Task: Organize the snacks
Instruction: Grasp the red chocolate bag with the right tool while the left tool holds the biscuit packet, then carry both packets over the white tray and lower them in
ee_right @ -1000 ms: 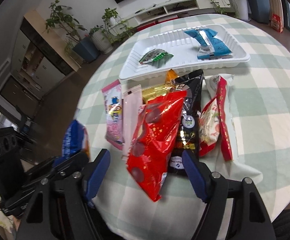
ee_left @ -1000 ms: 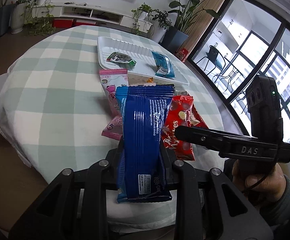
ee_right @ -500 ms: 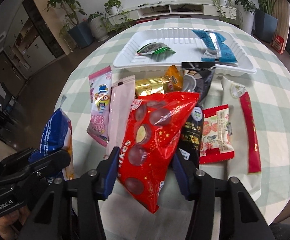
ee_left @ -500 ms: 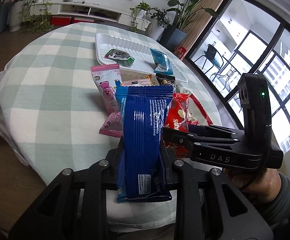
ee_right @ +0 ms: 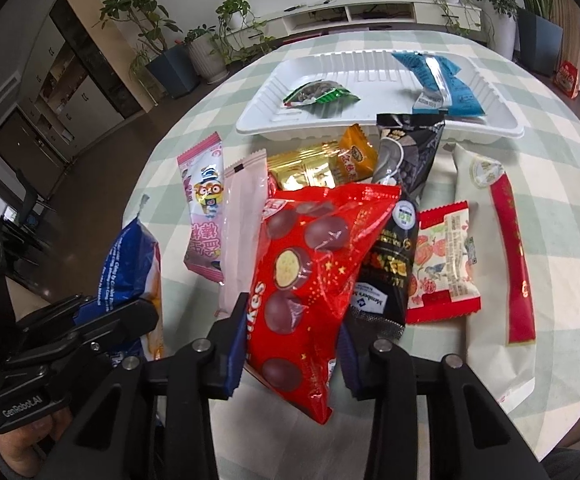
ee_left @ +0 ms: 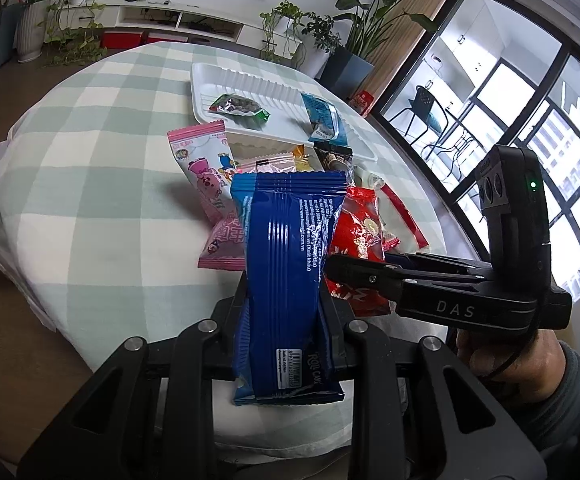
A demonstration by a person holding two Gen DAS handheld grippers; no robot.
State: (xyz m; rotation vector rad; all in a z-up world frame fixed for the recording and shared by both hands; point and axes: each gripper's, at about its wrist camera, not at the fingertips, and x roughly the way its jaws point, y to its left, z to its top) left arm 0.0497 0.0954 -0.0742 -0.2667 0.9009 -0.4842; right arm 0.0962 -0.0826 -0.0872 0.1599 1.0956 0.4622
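Observation:
My left gripper point(ee_left: 285, 300) is shut on a blue snack pack point(ee_left: 290, 264) and holds it above the table's near edge; it also shows at the left of the right wrist view point(ee_right: 133, 264). My right gripper point(ee_right: 294, 344) is shut on a red chocolate-ball bag point(ee_right: 314, 276), lifted over the pile; it shows beside the blue pack in the left wrist view point(ee_left: 358, 244). A white tray point(ee_right: 490, 120) at the back holds a green packet point(ee_right: 318, 94) and a light-blue packet point(ee_right: 438, 80).
Loose snacks lie between tray and grippers: a pink cartoon pack point(ee_right: 203, 200), a pale pink pack point(ee_right: 241, 220), gold packets point(ee_right: 322, 160), a black bag point(ee_right: 402, 184), a red-white packet point(ee_right: 442, 260), a white-and-red pack point(ee_right: 498, 240). The round checked table point(ee_left: 89, 160) drops off nearby.
My right gripper closed on the red bag and lifted it. Both grippers drew closer together. The left gripper kept the blue pack.

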